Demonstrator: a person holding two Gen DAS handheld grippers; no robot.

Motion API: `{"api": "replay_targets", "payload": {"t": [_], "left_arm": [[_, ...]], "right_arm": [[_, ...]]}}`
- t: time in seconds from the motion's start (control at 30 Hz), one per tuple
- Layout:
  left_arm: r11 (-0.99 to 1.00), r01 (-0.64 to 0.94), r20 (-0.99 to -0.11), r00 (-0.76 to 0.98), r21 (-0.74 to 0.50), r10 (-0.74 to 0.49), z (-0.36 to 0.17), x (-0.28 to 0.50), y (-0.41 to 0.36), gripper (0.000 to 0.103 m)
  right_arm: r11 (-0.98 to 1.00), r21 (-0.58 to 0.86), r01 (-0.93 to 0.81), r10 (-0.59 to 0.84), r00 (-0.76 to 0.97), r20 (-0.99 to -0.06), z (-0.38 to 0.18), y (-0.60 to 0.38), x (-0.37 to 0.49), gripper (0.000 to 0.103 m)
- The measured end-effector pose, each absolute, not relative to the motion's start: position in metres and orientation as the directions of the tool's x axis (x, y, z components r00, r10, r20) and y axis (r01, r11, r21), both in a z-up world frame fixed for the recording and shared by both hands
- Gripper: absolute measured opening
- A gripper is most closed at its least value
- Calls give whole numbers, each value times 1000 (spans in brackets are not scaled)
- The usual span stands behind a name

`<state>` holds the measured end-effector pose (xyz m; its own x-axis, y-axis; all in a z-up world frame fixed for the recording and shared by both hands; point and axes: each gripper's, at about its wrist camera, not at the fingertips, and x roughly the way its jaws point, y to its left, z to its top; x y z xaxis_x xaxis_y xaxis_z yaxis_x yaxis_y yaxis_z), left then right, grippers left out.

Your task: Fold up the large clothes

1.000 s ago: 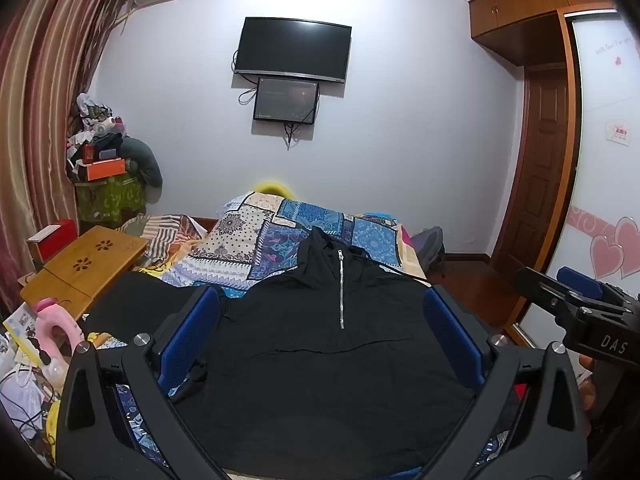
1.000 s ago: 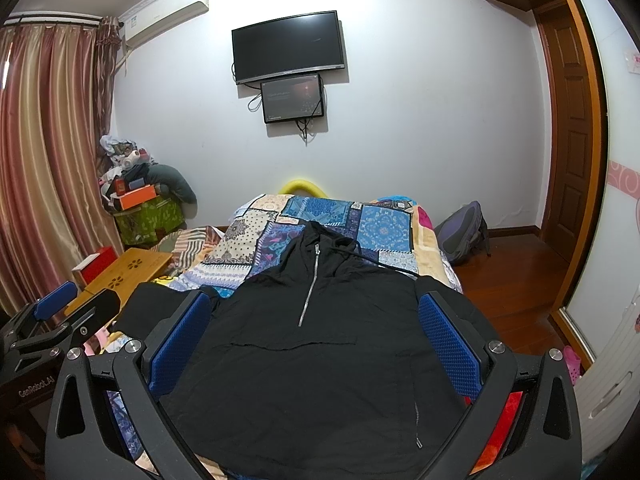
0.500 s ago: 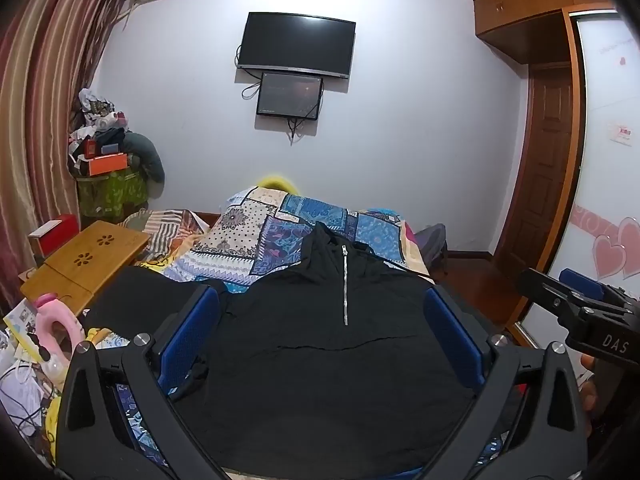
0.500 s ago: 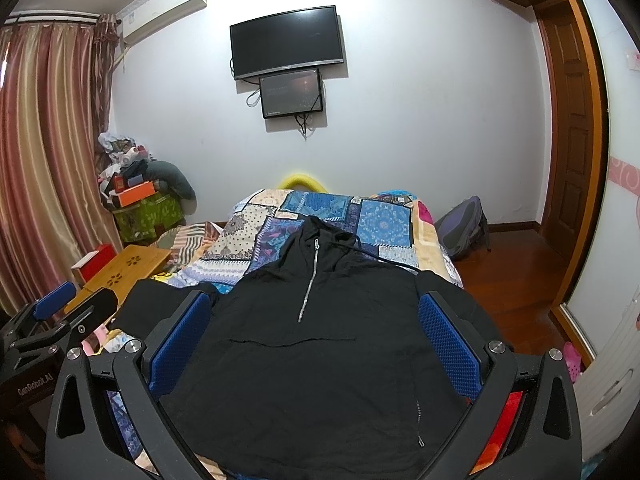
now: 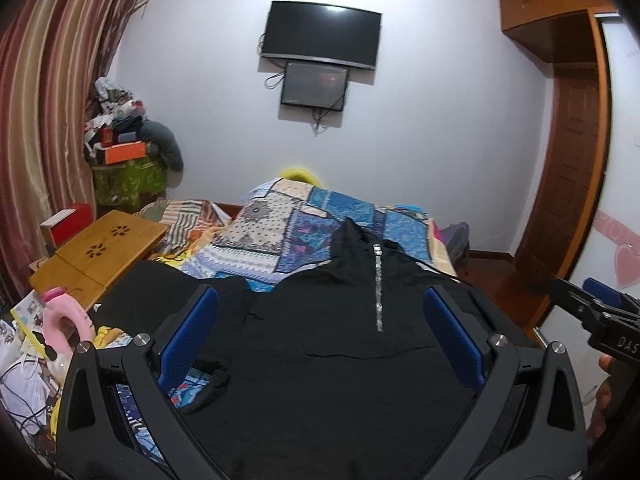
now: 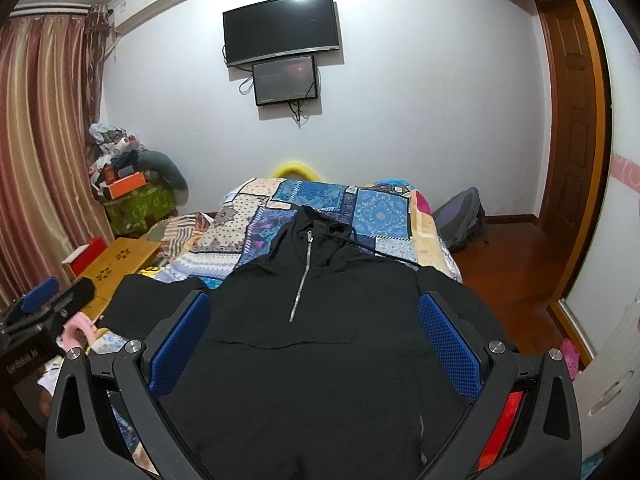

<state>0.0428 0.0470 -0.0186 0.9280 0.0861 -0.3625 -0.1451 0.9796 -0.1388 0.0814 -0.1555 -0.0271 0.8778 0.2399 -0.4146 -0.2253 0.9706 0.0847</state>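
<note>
From my left wrist camera, the left gripper (image 5: pixel 320 328) stands wide apart, its blue pads (image 5: pixel 188 340) empty above the hoodie (image 5: pixel 340 360). The hoodie lies flat, front up, on the quilt (image 5: pixel 304 224), zipper (image 5: pixel 377 288) running away from me and one sleeve (image 5: pixel 160 296) spread out to the left. The right gripper (image 5: pixel 592 316) shows at the right edge; I cannot tell its opening here.

From my right wrist camera, the right gripper (image 6: pixel 314 332) is spread wide, holding nothing, over the hoodie (image 6: pixel 312 360). The hood (image 6: pixel 316 224) points toward the wall, below the TV (image 6: pixel 280 28). The left gripper (image 6: pixel 44 304) shows at the left, by the wooden tray (image 6: pixel 116 264).
</note>
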Motion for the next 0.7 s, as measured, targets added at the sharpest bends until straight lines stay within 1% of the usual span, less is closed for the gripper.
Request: {"api": "replay_targets", "payload": {"t": [0.1, 0.2, 0.23, 0.27, 0.3, 0.37, 0.5, 0.57, 0.7], "left_arm": [[967, -208, -384, 913, -146, 139, -26, 59, 68, 103], [951, -277, -385, 899, -137, 206, -33, 73, 94, 103], [943, -299, -404, 888, -143, 220, -38, 79, 101, 103], [936, -322, -414, 878, -139, 241, -42, 85, 111, 103], [933, -344, -414, 869, -107, 272, -44, 88, 120, 103], [912, -402, -440, 835, -80, 330, -55, 100, 143, 103], [878, -470, -509, 780, -93, 364, -85, 122, 186, 103], [852, -519, -552, 733, -76, 398, -101, 130, 211, 103], [796, -605, -610, 630, 2, 481, -126, 143, 265, 103]], "right_arm": [[975, 67, -214, 222, 879, -423, -30, -154, 93, 103], [979, 51, -197, 200, 880, -430, -34, -153, 107, 103], [980, 46, -191, 192, 880, -435, -36, -153, 113, 103], [981, 42, -190, 189, 878, -441, -38, -153, 118, 103], [981, 36, -191, 187, 875, -447, -40, -152, 123, 103], [983, 14, -183, 169, 871, -460, -44, -149, 135, 103], [984, -25, -176, 141, 858, -494, -55, -144, 156, 103], [984, -23, -178, 141, 844, -517, -61, -142, 168, 103], [983, 3, -183, 152, 803, -577, -76, -139, 192, 103]]}}
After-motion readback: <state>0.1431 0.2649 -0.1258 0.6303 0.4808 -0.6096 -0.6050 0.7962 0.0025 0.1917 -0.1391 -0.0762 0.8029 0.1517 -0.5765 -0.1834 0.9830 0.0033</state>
